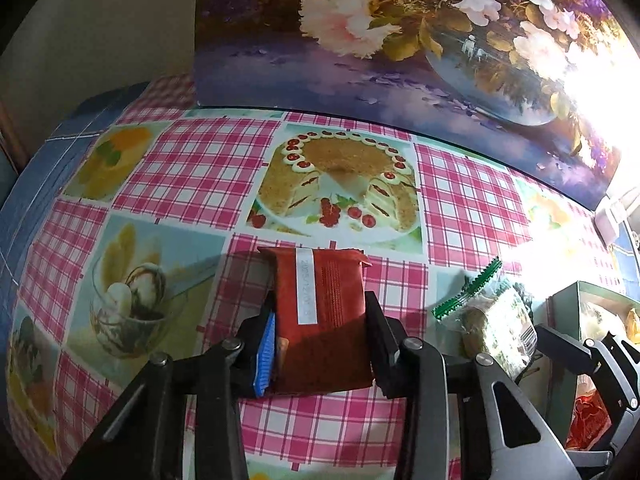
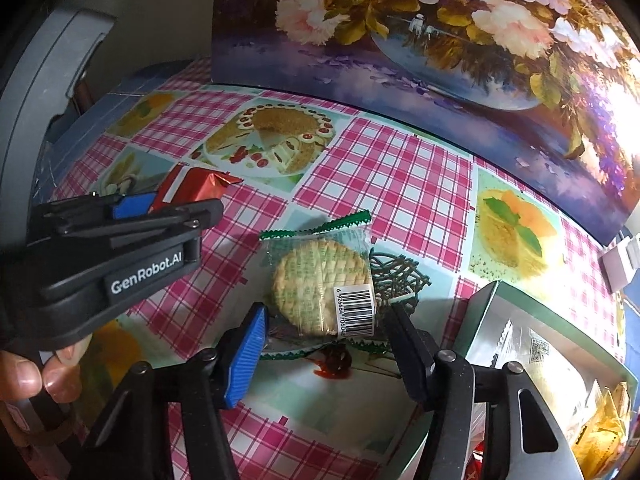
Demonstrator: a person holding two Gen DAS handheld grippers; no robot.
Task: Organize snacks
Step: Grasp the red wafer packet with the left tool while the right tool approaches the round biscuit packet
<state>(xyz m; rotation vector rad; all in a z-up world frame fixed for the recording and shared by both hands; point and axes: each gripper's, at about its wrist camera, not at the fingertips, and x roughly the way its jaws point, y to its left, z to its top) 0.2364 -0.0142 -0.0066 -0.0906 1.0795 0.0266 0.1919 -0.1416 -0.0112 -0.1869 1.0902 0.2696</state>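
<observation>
My left gripper (image 1: 320,312) is shut on a red foil snack packet (image 1: 324,316), its fingers pressing both sides; it also shows in the right wrist view (image 2: 168,208) at the left, with the red packet (image 2: 192,188) poking out. A clear green-edged biscuit packet (image 2: 320,284) with a barcode lies on the tablecloth between the fingers of my right gripper (image 2: 326,320), which is open around it without pressing it. The same biscuit packet (image 1: 492,316) shows at the right of the left wrist view.
A green-rimmed box (image 2: 560,332) holding several wrapped snacks stands at the right, and shows in the left wrist view (image 1: 580,296). A floral picture (image 2: 420,32) leans along the table's back edge. The checked tablecloth (image 2: 380,168) covers the table. A white object (image 2: 620,264) sits far right.
</observation>
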